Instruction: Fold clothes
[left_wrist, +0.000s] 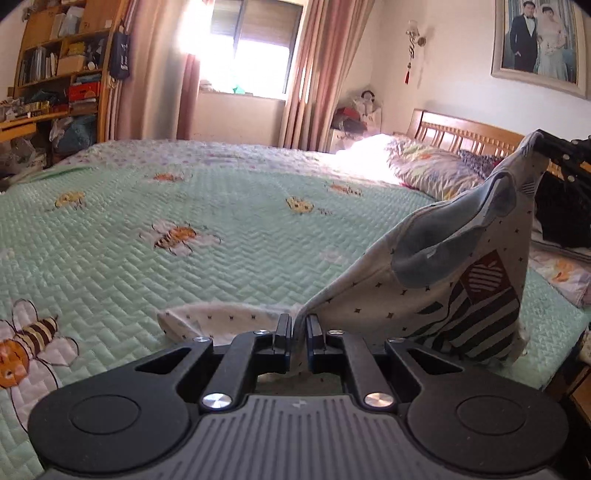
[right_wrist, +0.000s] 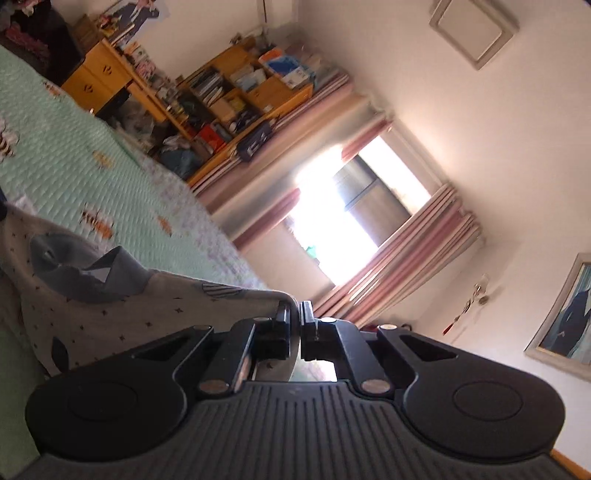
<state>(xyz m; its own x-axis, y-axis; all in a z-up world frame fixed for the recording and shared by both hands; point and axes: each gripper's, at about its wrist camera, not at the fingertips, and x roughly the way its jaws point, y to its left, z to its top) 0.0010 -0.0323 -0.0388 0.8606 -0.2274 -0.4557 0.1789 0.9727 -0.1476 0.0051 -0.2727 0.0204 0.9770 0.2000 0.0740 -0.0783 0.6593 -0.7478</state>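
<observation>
- Your left gripper (left_wrist: 298, 325) has its jaws drawn nearly together, clamped on a bunched edge of the shirt (left_wrist: 424, 291); the cloth passes up between the two fingers.
- Your right gripper (right_wrist: 294, 314) is likewise pinched on the shirt's edge, fabric folding over the left finger tip. In the left wrist view the same tool appears at upper right, with a shirt corner pulled up to it.
- The shirt is pale with small dark star marks, a grey collar (left_wrist: 454, 236) and a dark striped print (left_wrist: 484, 314). It hangs stretched between your two grippers, raised at the right end, low at the left.
- A loose part of the shirt, likely a sleeve (left_wrist: 218, 321), trails left of the left gripper and rests on the bedspread (left_wrist: 184, 192).
- The bedspread is mint green, quilted, printed with bees (left_wrist: 175, 236).
- Pillows (left_wrist: 432, 170) lie near the wooden headboard (left_wrist: 469, 134).
- Farther out: a bright window (left_wrist: 258, 48) with pink curtains (left_wrist: 317, 70), a cluttered wooden bookshelf (left_wrist: 62, 59), and a framed photograph (left_wrist: 541, 40) above the headboard.
- The right wrist view is strongly tilted.
</observation>
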